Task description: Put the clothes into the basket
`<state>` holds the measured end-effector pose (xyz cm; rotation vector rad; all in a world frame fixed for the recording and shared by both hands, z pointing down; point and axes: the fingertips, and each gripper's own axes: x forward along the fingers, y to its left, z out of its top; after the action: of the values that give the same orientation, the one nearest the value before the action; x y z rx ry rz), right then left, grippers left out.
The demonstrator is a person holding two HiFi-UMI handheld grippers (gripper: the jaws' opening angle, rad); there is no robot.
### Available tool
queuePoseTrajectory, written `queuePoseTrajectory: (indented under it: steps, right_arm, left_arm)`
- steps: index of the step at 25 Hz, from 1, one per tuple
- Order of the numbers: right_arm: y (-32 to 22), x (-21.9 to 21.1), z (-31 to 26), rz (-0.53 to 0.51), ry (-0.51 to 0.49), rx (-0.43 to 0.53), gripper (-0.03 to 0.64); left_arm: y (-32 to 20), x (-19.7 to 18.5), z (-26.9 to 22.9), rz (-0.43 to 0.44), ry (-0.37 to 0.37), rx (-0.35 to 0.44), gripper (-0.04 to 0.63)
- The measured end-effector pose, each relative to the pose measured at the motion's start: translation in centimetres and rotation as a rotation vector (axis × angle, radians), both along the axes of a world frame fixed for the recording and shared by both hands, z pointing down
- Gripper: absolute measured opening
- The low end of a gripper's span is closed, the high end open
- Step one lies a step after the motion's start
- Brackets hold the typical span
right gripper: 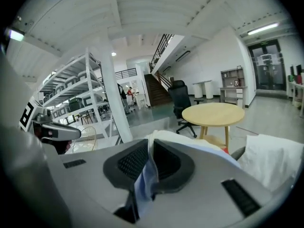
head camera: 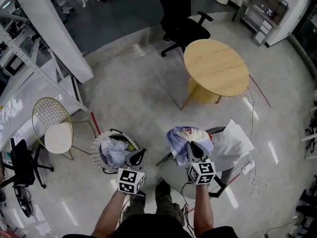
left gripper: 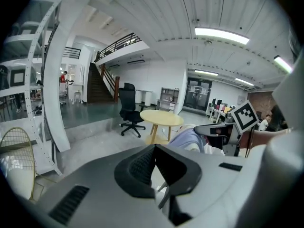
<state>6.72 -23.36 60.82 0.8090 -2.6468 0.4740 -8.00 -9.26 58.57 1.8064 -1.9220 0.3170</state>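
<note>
In the head view a round wire basket (head camera: 98, 144) stands on the floor at lower left, with checked and pale clothes (head camera: 116, 152) inside. My left gripper (head camera: 141, 153) hovers just right of its rim, jaws shut with nothing between them (left gripper: 154, 148). My right gripper (head camera: 190, 146) is shut on a light blue garment (head camera: 179, 135), which bunches up in front of it above a grey chair. A strip of that garment (right gripper: 146, 178) hangs down between the right gripper's (right gripper: 149, 144) pads. From the left gripper view the garment (left gripper: 186, 139) and the right gripper (left gripper: 203, 127) show at right.
A round wooden table (head camera: 215, 66) and a black office chair (head camera: 185, 31) stand ahead. A gold wire chair (head camera: 53, 128) and white shelving (head camera: 29, 68) are at left. A white cloth (head camera: 234, 139) lies on the grey chair, with cables (head camera: 255, 175) on the floor at right.
</note>
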Motion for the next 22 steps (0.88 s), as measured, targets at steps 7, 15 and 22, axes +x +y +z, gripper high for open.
queuePoseTrajectory:
  steps: [7, 15, 22]
  right_arm:
    - [2.5, -2.4, -7.5, -0.038, -0.059, 0.117, 0.057]
    - [7.1, -7.6, -12.9, -0.1, -0.128, 0.183, 0.057]
    - [11.3, -13.0, -15.1, -0.193, -0.171, 0.209, 0.057]
  left_arm:
    - [2.5, -2.6, -4.7, -0.03, -0.038, 0.085, 0.008]
    - [6.7, -7.0, -8.4, -0.081, -0.085, 0.149, 0.007]
    - [11.7, -11.4, -9.4, -0.174, -0.107, 0.16, 0.008]
